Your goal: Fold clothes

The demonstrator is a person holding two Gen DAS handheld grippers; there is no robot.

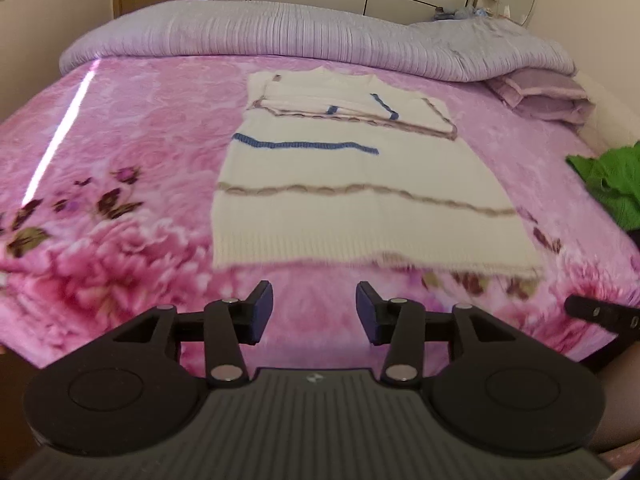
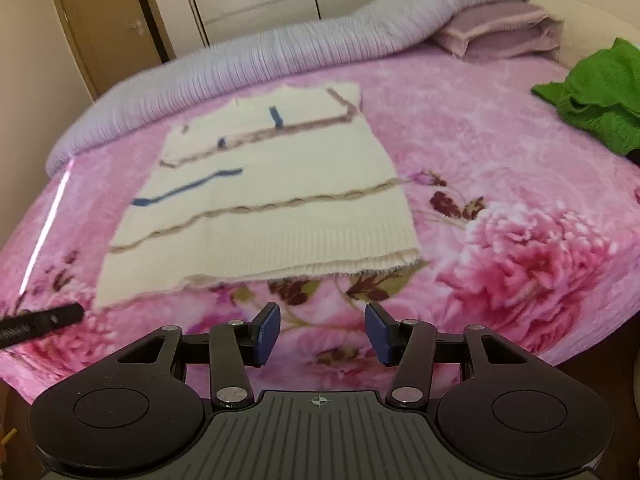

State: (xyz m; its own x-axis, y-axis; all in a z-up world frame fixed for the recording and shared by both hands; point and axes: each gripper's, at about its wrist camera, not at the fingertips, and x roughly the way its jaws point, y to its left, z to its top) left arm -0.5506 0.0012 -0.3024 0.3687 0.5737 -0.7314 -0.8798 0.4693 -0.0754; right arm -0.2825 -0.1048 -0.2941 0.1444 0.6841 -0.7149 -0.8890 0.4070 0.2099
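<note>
A cream knitted sweater [image 1: 352, 200] with blue and brown stripes lies flat on the pink floral bed cover [image 1: 120, 200], its sleeves folded in across the chest and its hem toward me. It also shows in the right wrist view [image 2: 260, 216]. My left gripper [image 1: 315, 314] is open and empty, hovering short of the hem's middle. My right gripper [image 2: 322, 330] is open and empty, short of the hem's right part. The right gripper's finger shows at the right edge of the left wrist view [image 1: 600, 314]; the left gripper's finger shows at the left of the right wrist view [image 2: 40, 322].
A green garment [image 2: 596, 96] lies crumpled at the bed's right side, also in the left wrist view [image 1: 612, 184]. A lilac quilt [image 1: 280, 32] is rolled along the far edge, with a folded mauve blanket [image 2: 500, 28] at the right. Wardrobe and door stand behind.
</note>
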